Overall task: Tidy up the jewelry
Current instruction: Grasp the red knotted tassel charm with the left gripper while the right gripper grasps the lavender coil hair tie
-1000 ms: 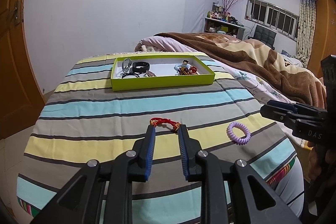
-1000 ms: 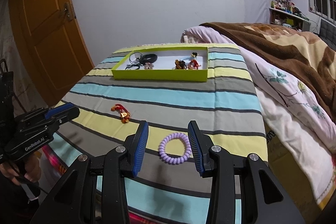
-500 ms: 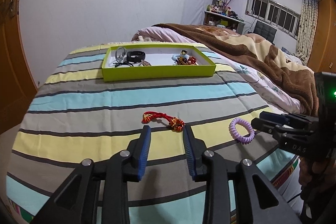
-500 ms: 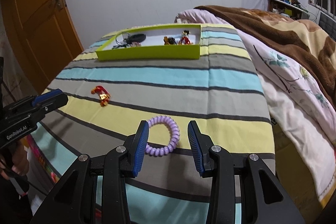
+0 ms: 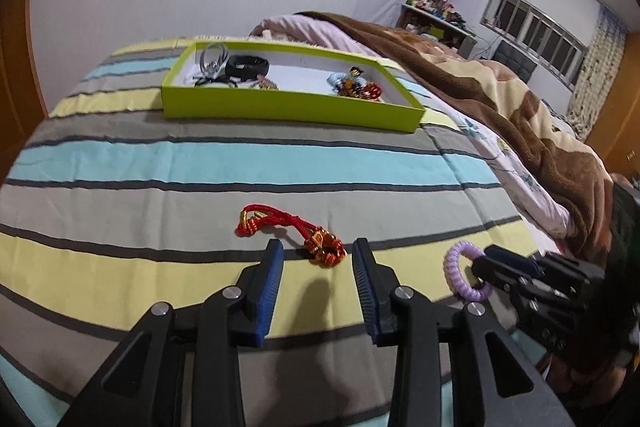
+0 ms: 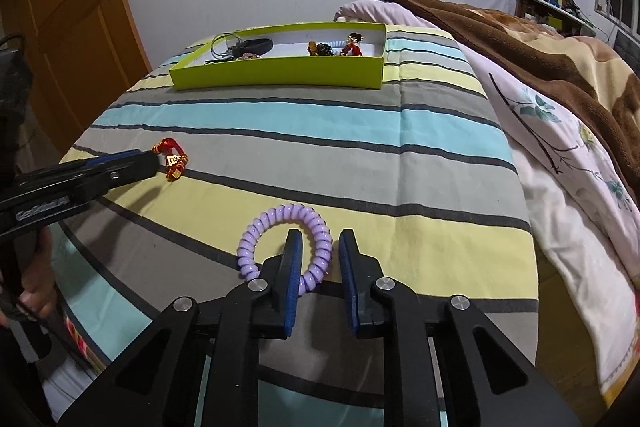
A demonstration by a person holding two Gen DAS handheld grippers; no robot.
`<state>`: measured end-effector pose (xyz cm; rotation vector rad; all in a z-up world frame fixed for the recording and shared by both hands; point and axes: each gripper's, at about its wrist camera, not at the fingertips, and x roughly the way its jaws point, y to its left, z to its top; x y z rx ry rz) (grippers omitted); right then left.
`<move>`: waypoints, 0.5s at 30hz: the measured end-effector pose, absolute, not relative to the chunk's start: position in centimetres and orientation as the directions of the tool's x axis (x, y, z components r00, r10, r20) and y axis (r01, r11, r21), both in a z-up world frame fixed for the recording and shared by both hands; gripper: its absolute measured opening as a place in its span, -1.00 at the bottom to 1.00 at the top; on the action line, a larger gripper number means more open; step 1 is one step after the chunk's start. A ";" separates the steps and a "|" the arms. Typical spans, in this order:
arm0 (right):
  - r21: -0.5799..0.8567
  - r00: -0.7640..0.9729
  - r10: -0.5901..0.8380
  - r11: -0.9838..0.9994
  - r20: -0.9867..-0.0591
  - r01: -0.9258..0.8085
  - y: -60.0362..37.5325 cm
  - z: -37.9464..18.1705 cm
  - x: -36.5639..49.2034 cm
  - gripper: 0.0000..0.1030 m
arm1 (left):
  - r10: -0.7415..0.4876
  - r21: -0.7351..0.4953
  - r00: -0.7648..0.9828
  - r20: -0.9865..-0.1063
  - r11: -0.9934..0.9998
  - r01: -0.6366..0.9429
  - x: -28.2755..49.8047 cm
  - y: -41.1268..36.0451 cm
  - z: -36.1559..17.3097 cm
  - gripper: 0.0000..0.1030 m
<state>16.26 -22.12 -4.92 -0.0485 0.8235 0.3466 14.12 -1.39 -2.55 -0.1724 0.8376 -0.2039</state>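
A red cord bracelet (image 5: 280, 221) with gold charms lies on the striped bedspread (image 5: 240, 163). My left gripper (image 5: 318, 247) hovers low over its charm end, its jaws opening wide on either side without touching it. A purple coil hair tie (image 6: 256, 235) lies nearer the bed's right side. My right gripper (image 6: 320, 238) straddles the tie's right strand, one finger inside the ring. Its jaws are closing, and a small gap still shows at the right pad. The green tray (image 6: 280, 75) at the far end holds a black band, metal rings and beaded pieces.
A brown blanket (image 5: 520, 115) and a pink floral quilt (image 6: 568, 163) pile along the right of the bed. An orange door (image 6: 72, 27) stands to the left. The bedspread drops off at the near edge. A hand (image 6: 36, 291) grips the left tool.
Both grippers came down closer to the bedspread. The left jaws spread wider around the bracelet's charm end. The right jaws narrowed onto one side of the purple hair tie.
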 end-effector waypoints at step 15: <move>0.093 0.629 0.293 0.939 -0.720 -0.331 -22.0 -5.0 16.7 -0.80 | -0.084 -0.036 0.656 -0.750 0.996 0.086 15.7 -4.1 -3.6 -0.53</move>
